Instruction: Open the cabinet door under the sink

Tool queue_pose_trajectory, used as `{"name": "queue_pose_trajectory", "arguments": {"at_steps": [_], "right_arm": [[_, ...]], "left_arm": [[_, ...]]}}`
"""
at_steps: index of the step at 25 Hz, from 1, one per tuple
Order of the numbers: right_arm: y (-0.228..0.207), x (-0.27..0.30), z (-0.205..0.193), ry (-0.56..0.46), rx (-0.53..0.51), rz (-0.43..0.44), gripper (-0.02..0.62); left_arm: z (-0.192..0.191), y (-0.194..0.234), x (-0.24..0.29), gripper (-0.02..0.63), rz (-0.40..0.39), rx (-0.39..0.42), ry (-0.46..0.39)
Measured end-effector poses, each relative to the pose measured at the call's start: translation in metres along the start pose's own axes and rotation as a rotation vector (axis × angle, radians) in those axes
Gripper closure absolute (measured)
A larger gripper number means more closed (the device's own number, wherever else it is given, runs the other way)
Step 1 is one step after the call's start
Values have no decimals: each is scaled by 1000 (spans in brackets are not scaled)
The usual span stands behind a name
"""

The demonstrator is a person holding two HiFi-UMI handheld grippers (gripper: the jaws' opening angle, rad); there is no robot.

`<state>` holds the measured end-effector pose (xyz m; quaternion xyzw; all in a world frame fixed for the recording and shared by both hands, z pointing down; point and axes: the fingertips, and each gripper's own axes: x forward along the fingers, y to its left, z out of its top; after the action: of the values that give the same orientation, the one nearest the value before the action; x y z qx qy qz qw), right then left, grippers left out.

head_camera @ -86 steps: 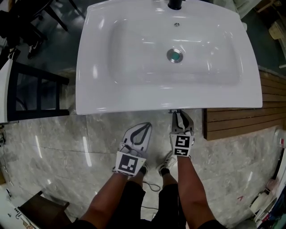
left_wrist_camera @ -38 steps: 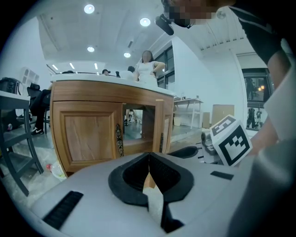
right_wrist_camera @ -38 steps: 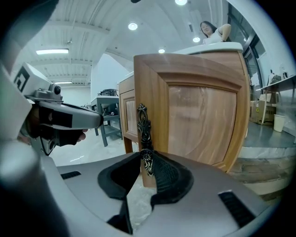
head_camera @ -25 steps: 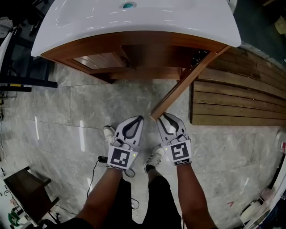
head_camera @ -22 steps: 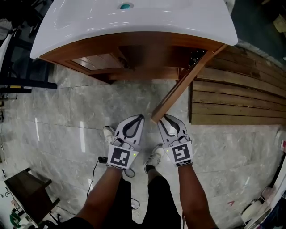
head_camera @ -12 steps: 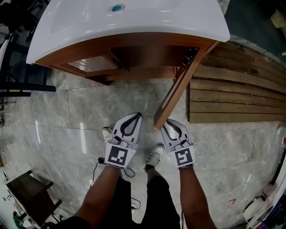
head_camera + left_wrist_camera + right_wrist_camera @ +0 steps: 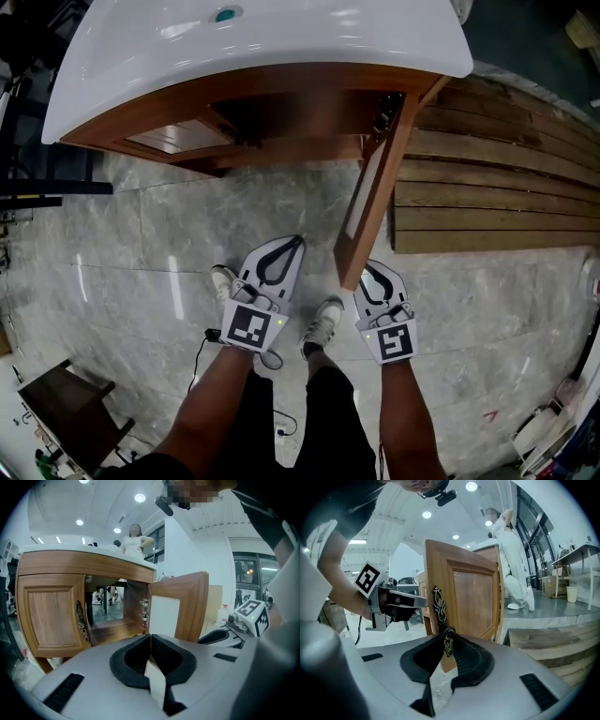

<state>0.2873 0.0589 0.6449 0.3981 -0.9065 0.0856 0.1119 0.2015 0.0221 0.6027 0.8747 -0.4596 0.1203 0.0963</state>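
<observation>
A white sink (image 7: 253, 37) tops a wooden cabinet (image 7: 234, 94). Its right door (image 7: 370, 197) stands swung far out toward me, and the dark inside shows behind it. In the right gripper view my right gripper (image 7: 448, 640) is shut on the door's ornate metal handle (image 7: 439, 605). From the head view the right gripper (image 7: 368, 266) sits at the door's free edge. My left gripper (image 7: 297, 242) hangs left of the door, shut and holding nothing. The left door (image 7: 49, 613) is closed, its handle (image 7: 80, 620) untouched.
Wooden decking (image 7: 487, 178) lies on the floor right of the cabinet. A dark frame (image 7: 47, 178) stands at the left and a dark low stand (image 7: 66, 412) at the bottom left. A cable (image 7: 211, 342) trails by my shoes on the marble floor.
The right door has swung further open, toward me and to the right, with the right gripper on its handle. Both grippers have drawn back from the cabinet.
</observation>
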Motion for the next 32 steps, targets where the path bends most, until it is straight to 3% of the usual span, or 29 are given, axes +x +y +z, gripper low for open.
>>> {"name": "queue_pose_trajectory", "arguments": {"at_steps": [5,8,12,19,25,32], "right_arm": [[-15,-13,-7,32,-57,-51,522],[-26,-21,-9,48,-61,-123,523],[-43,-37,-15,76,-21,-254,538],[-73,-60,-25,137,51,-399,557],[-77,-67,-28,191,60,-461,560],[-65,-104,-23,210,128,-637,571]], "left_arm": [[-1,-7,9,581,-21,4,10],[2,-12,13,581,-23,-1,-3],[5,-17,15,581,-46,-6,6],[17,-26,14,581,-96,-4,5],[31,-18,4,581,-103,-13,11],[46,-2,-16,583,-113,-20,2]]}}
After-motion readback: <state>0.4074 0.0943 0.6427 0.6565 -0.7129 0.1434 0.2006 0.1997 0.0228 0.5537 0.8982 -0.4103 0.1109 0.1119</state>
